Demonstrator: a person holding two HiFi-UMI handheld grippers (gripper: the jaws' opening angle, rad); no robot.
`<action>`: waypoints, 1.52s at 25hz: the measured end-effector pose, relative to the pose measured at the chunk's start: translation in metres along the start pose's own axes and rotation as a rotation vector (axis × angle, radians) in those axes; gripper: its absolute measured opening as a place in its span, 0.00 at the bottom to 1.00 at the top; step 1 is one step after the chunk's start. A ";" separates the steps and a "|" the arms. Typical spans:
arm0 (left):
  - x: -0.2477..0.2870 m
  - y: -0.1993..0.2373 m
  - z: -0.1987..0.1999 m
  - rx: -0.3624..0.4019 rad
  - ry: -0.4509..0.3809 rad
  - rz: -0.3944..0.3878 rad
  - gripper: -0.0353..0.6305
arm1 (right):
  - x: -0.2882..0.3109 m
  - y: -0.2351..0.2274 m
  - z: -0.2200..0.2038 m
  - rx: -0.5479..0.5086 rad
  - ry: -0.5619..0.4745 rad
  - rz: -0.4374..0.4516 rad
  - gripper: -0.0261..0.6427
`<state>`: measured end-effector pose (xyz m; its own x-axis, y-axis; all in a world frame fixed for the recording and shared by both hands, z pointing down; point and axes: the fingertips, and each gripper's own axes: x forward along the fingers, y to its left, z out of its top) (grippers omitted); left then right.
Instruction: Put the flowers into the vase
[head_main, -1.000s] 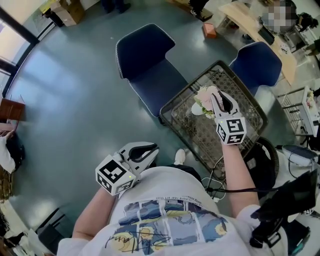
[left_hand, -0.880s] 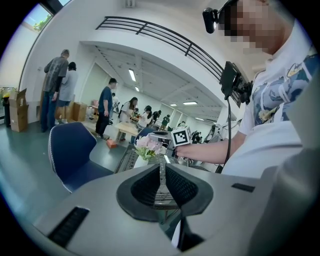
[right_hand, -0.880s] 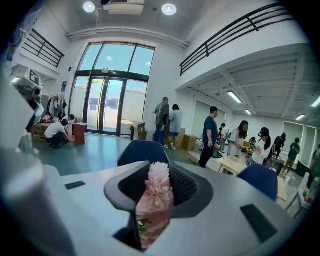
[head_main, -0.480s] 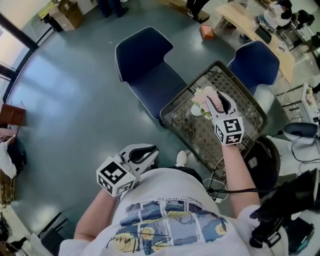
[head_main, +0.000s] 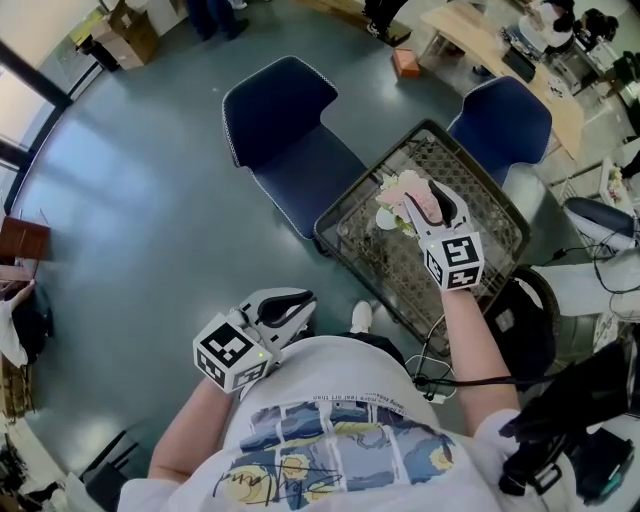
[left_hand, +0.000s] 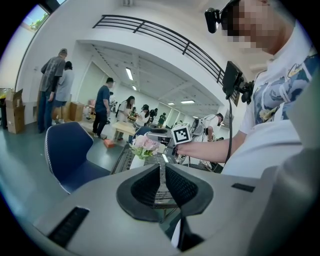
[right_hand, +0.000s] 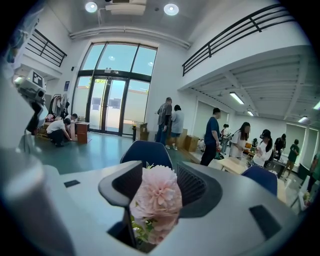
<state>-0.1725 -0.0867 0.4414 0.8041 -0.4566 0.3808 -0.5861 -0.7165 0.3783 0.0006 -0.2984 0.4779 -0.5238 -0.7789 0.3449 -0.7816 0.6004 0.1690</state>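
Flowers (head_main: 400, 190) stand on a wire-mesh table (head_main: 388, 262) (blue chairs (head_main: 290, 130) beside) over grey-green floor (head_main: 130, 200).

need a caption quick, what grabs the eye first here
A pink flower fills the gap between the right gripper's jaws, which have just been opening. Beside it a bunch stands in a white vase on a wire table, next to two blue chairs.

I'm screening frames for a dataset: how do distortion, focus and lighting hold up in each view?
Head view: edges bow strongly; the floor carries a pale sheen. Left gripper view: fisheye with black corners; the left tongs look slightly soft up close. Right gripper view: same dark rim; the flowers are slightly soft; the glass doors are bright, not blown out.
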 end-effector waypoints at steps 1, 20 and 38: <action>0.001 -0.001 0.001 0.002 0.000 -0.001 0.12 | -0.001 0.000 0.003 -0.001 -0.005 0.000 0.33; 0.022 -0.025 0.008 0.034 -0.003 -0.012 0.12 | -0.027 -0.006 0.013 -0.002 -0.054 0.049 0.33; 0.064 -0.055 0.020 0.044 0.029 -0.008 0.12 | -0.083 -0.015 0.032 0.023 -0.120 0.098 0.33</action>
<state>-0.0869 -0.0868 0.4278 0.8051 -0.4356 0.4026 -0.5741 -0.7428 0.3445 0.0445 -0.2485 0.4170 -0.6333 -0.7339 0.2457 -0.7319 0.6711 0.1179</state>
